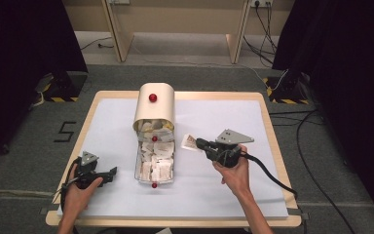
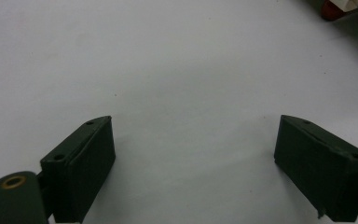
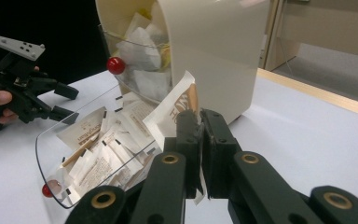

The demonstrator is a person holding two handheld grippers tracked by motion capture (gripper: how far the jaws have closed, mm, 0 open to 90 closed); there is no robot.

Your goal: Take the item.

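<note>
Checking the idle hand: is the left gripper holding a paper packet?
No, the left gripper stands open over the bare white table sheet.

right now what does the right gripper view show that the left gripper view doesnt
Right gripper view: its fingers shut on a packet, the clear tray of packets pulled out of the cream box, a red knob, and the left gripper beyond the tray. Left gripper view: open fingers with nothing between them, above bare sheet. Both: the white sheet. A red bit at the left view's top corner may be a knob; I cannot tell.
</note>
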